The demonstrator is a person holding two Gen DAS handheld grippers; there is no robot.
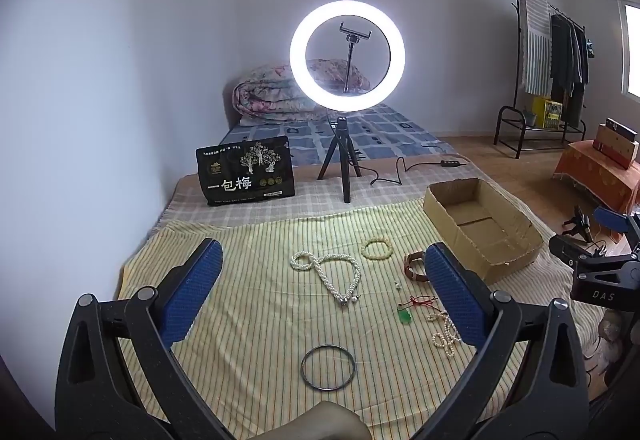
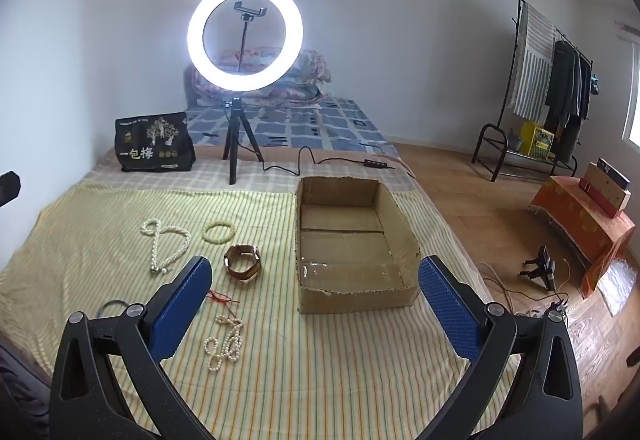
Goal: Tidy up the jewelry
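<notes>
Jewelry lies on a yellow striped cloth [image 1: 248, 304]. A long pearl necklace [image 1: 332, 274], a pale bead bracelet [image 1: 376, 249], a brown bangle [image 1: 414, 266], a green pendant on red cord [image 1: 406, 316], a small pearl strand [image 1: 442, 334] and a thin metal ring [image 1: 328, 366] show in the left wrist view. My left gripper [image 1: 322, 264] is open and empty above them. An empty cardboard box [image 2: 352, 240] stands right of them. My right gripper [image 2: 316, 274] is open and empty, hovering near the box's front. The bangle [image 2: 242, 262] and pearl strand [image 2: 226, 342] lie left of it.
A lit ring light on a tripod [image 1: 347, 56] and a black snack bag [image 1: 246, 170] stand at the back of the bed. A cable [image 2: 320, 162] runs behind the box. A clothes rack [image 2: 536, 88] and an orange-covered stool [image 2: 584, 224] stand at right.
</notes>
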